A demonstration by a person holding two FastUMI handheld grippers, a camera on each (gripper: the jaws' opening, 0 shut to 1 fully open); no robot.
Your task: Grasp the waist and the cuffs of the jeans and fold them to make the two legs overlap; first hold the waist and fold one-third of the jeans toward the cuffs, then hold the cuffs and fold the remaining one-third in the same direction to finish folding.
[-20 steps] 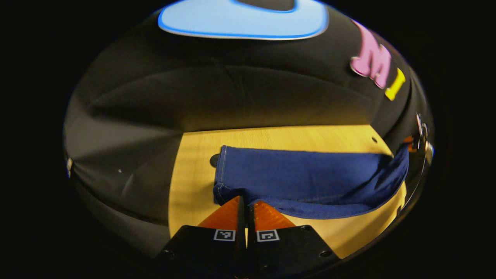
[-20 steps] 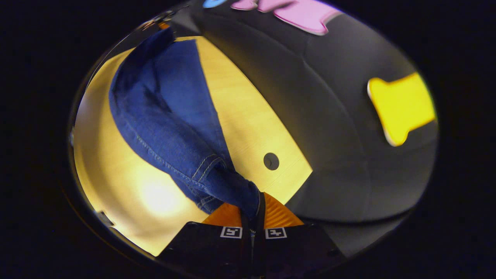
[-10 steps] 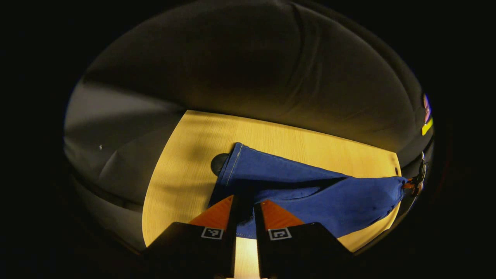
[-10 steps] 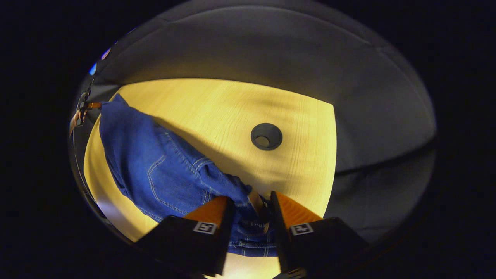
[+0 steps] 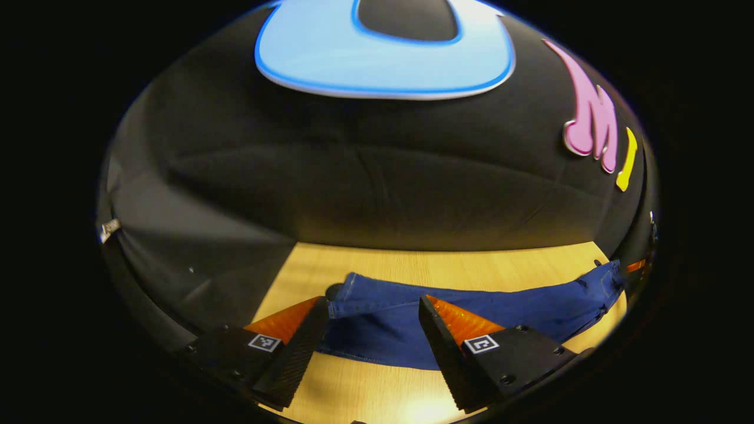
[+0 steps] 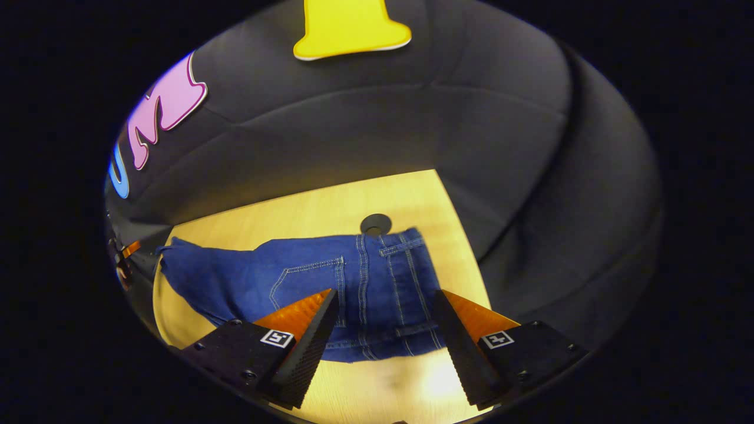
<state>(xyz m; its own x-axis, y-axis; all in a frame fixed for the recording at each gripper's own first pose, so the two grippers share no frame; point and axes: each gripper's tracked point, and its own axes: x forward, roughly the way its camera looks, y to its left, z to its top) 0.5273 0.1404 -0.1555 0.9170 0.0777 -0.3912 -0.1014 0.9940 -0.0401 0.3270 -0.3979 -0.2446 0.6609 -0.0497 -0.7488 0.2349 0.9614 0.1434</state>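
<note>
Blue jeans point(image 5: 471, 318) lie flat along the wooden table point(image 5: 459, 265), folded lengthwise. In the left gripper view the cuff end point(image 5: 347, 291) is just ahead of my left gripper point(image 5: 372, 301), which is open and holds nothing. In the right gripper view the waist end point(image 6: 406, 259), with a back pocket point(image 6: 306, 277), lies ahead of my right gripper point(image 6: 386, 292), which is open too, fingers apart above the cloth. The jeans point(image 6: 265, 277) stretch off to the left there. An edge of the right gripper point(image 5: 636, 266) shows at the far right of the left gripper view.
A round dark cable hole point(image 6: 376, 224) sits in the table point(image 6: 283, 212) just beyond the waist. Another dark hole point(image 5: 333, 290) peeks out beside the cuff. Black cloth walls close in behind the table and at both ends.
Both grippers have opened and let go of the jeans, then drawn back. The jeans, held up at cuff and waist a second ago, now lie flat on the table.
</note>
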